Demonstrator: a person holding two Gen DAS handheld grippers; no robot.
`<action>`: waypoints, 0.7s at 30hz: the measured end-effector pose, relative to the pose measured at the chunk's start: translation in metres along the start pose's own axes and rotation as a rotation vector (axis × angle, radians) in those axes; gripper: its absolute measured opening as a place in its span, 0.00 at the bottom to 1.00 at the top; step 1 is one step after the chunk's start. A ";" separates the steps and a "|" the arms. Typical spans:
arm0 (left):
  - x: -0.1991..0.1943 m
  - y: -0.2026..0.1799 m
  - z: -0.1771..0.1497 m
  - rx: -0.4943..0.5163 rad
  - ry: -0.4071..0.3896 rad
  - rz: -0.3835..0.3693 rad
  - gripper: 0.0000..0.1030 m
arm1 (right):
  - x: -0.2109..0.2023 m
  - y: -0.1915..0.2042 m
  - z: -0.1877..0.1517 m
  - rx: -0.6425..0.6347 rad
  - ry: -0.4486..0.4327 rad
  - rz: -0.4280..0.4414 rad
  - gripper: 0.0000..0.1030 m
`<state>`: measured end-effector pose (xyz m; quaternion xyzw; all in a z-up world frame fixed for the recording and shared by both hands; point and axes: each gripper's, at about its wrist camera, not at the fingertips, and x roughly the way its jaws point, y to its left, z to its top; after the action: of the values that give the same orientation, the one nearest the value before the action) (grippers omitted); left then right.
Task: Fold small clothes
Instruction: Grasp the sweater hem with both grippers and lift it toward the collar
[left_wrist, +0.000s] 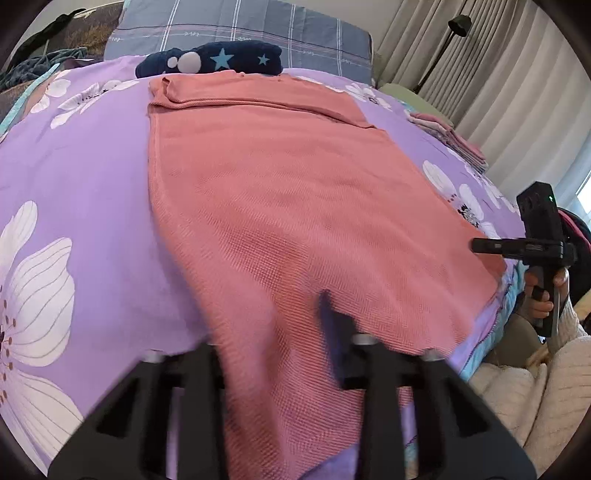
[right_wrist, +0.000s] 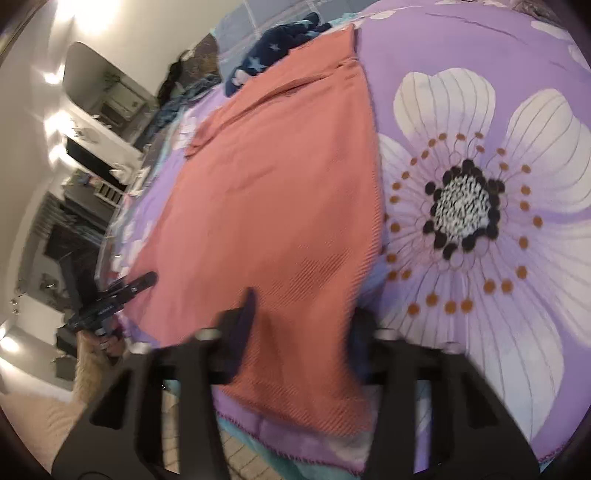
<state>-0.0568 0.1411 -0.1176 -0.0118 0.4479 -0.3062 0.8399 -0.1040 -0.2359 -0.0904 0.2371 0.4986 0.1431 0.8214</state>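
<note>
My pink cloth (left_wrist: 280, 206) is a matt, coarse waffle-like knit. Under it the purple sheet (left_wrist: 92, 177) looks smooth, soft cotton. Beyond the cloth lies a fuzzy navy towel (left_wrist: 210, 59). My grippers' fingers (left_wrist: 332, 314) are matt black plastic with metal screws.

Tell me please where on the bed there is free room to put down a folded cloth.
Bare purple sheet lies left of the coral garment. In the right wrist view, the big white flower to its right is also bare. It is crowded at the far end, where the navy star cloth touches the garment, and at the far right by the folded pink stack.
</note>
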 end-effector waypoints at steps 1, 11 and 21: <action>-0.002 -0.001 -0.001 0.004 -0.001 0.004 0.07 | -0.001 -0.002 0.000 0.018 0.000 0.007 0.04; -0.075 -0.034 0.036 0.086 -0.269 0.001 0.04 | -0.077 0.014 0.033 0.007 -0.304 0.210 0.04; -0.165 -0.083 0.062 0.164 -0.541 -0.036 0.04 | -0.188 0.049 0.018 -0.162 -0.642 0.274 0.04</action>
<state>-0.1197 0.1442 0.0669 -0.0332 0.1812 -0.3421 0.9214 -0.1747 -0.2873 0.0836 0.2688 0.1659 0.2092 0.9255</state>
